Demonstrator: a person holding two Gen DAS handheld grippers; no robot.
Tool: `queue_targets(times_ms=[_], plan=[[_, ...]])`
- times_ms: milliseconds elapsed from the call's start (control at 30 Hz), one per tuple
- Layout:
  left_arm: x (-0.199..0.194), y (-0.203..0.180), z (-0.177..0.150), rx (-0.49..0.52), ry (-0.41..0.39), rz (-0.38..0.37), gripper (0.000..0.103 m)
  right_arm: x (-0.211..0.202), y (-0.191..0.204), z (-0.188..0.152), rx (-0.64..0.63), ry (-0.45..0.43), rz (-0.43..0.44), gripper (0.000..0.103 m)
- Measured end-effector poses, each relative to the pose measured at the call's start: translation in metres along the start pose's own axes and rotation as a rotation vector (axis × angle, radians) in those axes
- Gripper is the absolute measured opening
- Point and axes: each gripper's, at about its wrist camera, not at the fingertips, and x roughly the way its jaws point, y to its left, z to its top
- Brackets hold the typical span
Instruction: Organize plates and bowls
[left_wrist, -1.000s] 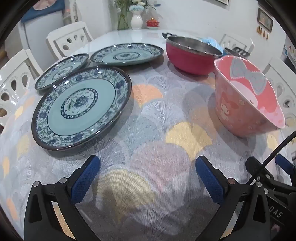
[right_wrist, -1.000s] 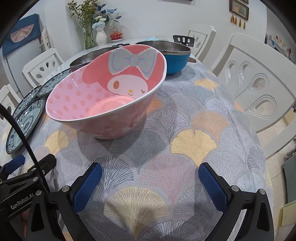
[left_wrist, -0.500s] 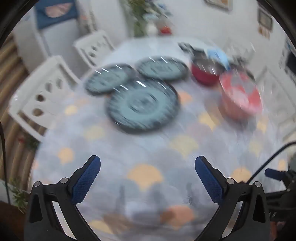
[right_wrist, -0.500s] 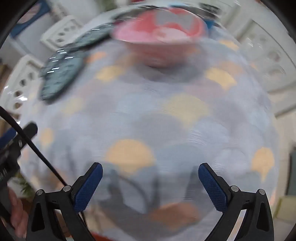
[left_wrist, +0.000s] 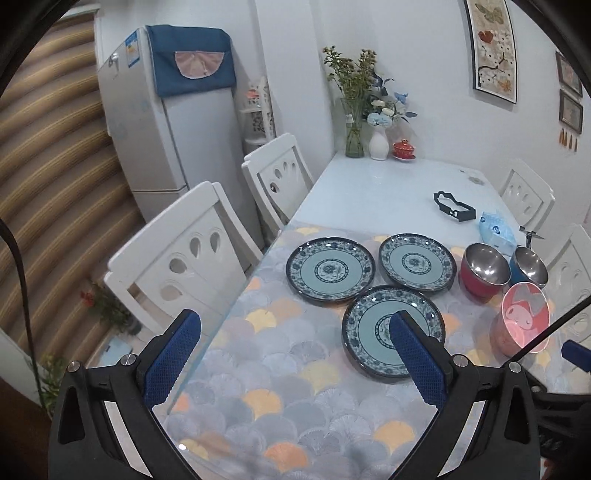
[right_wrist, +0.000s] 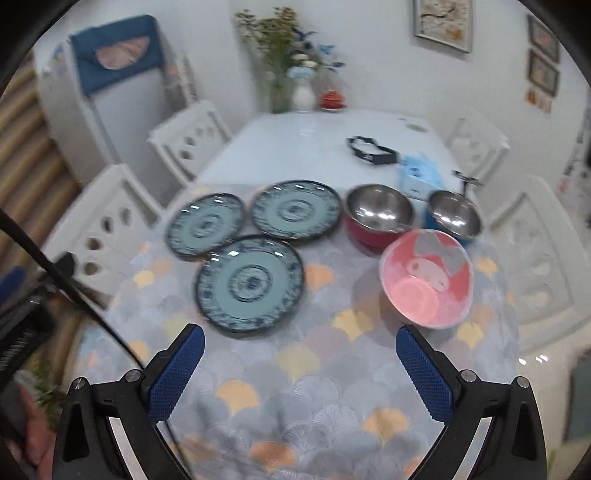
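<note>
Three blue-patterned plates lie flat on the table: a near one (left_wrist: 369, 339) (right_wrist: 251, 282), a far left one (left_wrist: 330, 271) (right_wrist: 207, 225) and a far right one (left_wrist: 417, 262) (right_wrist: 295, 210). A pink cartoon bowl (left_wrist: 522, 323) (right_wrist: 426, 284) stands at the right, behind it a red steel-lined bowl (left_wrist: 482, 271) (right_wrist: 376, 218) and a blue steel-lined bowl (left_wrist: 530, 266) (right_wrist: 454, 216). My left gripper (left_wrist: 295, 352) is open and empty, high above the near table edge. My right gripper (right_wrist: 301, 371) is open and empty, also raised and well back from the dishes.
A fan-patterned cloth (left_wrist: 288, 398) covers the near half of the white table (left_wrist: 373, 192). White chairs (left_wrist: 184, 258) stand on both sides. A black strap (left_wrist: 452, 208), a blue tissue pack (left_wrist: 495, 229) and vases with flowers (left_wrist: 378, 140) are at the far end. A fridge (left_wrist: 166, 122) stands left.
Both grippers have pulled up and back from close to the table. The dishes now look small and far. Nothing on the table has moved.
</note>
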Motion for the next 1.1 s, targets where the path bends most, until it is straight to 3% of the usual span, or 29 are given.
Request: queue_targets(times_ms=[267, 733, 1100], plan=[[0.029, 0.009, 0.002, 0.0, 0.026, -0.1, 0.102, 0.013, 0.016, 0.005, 0.025, -0.035, -0.103, 0.103], [0.081, 0.033, 0.004, 0.026, 0.085, -0.213, 0.102, 0.044, 0.059, 0.006, 0.088, 0.041, -0.189, 0.103], [0.097, 0.024, -0.001, 0.054, 0.145, -0.268, 0.102, 0.054, 0.059, -0.004, 0.125, 0.098, -0.205, 0.103]])
